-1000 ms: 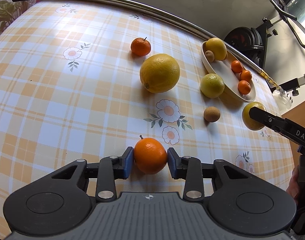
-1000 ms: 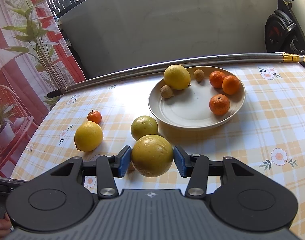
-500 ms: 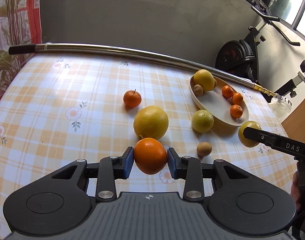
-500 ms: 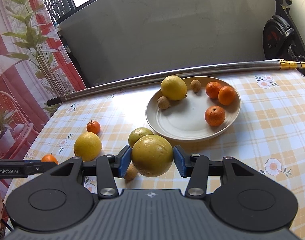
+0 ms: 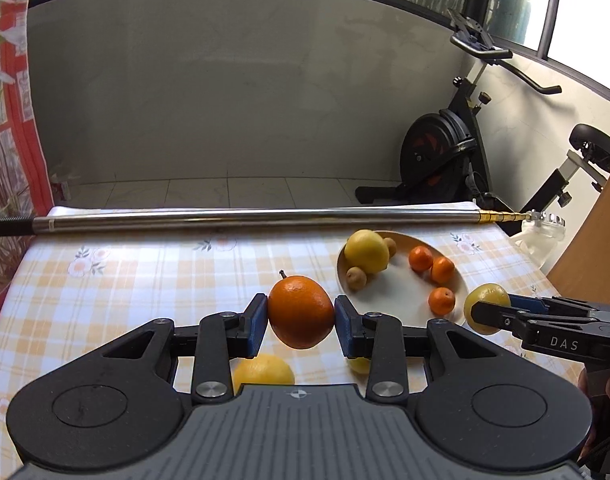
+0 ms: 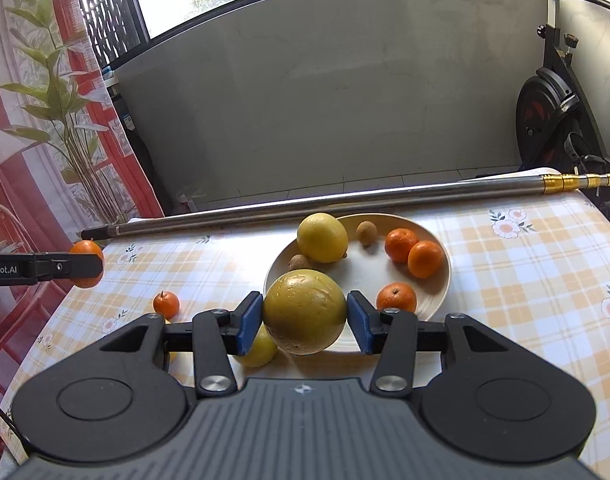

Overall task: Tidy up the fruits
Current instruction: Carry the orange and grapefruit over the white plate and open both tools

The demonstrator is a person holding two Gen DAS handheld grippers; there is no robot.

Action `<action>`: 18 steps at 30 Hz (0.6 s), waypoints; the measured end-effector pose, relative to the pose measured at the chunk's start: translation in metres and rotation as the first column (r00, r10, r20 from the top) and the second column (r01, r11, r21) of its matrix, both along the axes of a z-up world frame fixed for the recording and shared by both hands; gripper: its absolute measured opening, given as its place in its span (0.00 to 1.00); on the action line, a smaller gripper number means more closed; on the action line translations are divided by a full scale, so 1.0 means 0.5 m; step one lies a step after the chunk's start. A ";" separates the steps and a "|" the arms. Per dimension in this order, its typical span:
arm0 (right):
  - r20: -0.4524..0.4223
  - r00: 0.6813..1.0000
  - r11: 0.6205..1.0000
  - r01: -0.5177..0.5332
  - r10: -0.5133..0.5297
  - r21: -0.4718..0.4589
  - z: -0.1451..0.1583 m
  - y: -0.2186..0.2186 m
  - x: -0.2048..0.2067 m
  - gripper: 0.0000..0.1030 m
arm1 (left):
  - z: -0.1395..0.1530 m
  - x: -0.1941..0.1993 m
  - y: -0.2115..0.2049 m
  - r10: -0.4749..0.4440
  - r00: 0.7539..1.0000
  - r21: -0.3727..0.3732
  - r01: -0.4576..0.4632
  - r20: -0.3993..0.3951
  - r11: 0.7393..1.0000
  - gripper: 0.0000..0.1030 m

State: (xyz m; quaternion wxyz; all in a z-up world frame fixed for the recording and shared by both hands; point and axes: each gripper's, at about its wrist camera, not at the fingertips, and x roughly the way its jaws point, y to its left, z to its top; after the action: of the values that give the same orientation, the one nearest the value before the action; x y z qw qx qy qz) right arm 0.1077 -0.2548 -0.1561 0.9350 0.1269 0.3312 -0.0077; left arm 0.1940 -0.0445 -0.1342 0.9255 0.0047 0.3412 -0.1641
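My left gripper (image 5: 301, 320) is shut on an orange (image 5: 301, 311) with a short stem, held up above the checked tablecloth. My right gripper (image 6: 305, 318) is shut on a dull yellow round fruit (image 6: 304, 312), held above the near rim of the cream plate (image 6: 439, 294). On the plate lie a big lemon (image 6: 322, 237), three mandarins (image 6: 424, 258) and two small brown fruits (image 6: 366, 233). In the left wrist view the right gripper (image 5: 485, 312) and its yellow fruit (image 5: 485, 300) hang beside the plate (image 5: 397, 296). The left gripper's orange (image 6: 85, 252) shows at the left edge of the right wrist view.
A long steel pole (image 5: 245, 218) lies across the table's far edge. On the cloth lie a small mandarin (image 6: 166, 304), a yellow-green fruit (image 6: 259, 350) and a large yellow fruit (image 5: 263, 370), the last two partly hidden by the grippers. An exercise bike (image 5: 445, 152) stands beyond the table.
My left gripper has lifted the orange off the cloth and swung level towards the plate. My right gripper has risen a little with its yellow fruit and come nearer the plate.
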 end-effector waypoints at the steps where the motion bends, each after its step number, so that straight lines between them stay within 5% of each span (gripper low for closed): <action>1: 0.001 1.000 1.000 0.002 -0.002 -0.004 0.001 -0.004 0.003 0.48 | 0.003 0.007 -0.010 -0.011 1.000 -0.002 0.011 0.004 1.000 0.37; 7: -0.033 0.999 0.997 -0.007 0.005 -0.075 -0.019 -0.028 0.021 0.48 | -0.024 0.068 -0.073 -0.088 0.995 -0.010 0.088 -0.047 0.996 0.37; 18: -0.075 0.996 0.997 0.047 -0.052 -0.062 -0.076 -0.120 0.071 0.48 | -0.152 0.181 -0.191 -0.176 0.965 0.034 0.186 -0.196 0.982 0.37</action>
State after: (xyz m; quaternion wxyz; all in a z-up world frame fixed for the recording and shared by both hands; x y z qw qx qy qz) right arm 0.1433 -0.3149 -0.1941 0.9246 0.1062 0.3629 -0.0456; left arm 0.2847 -0.1400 -0.2104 0.8690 0.0443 0.4312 -0.2386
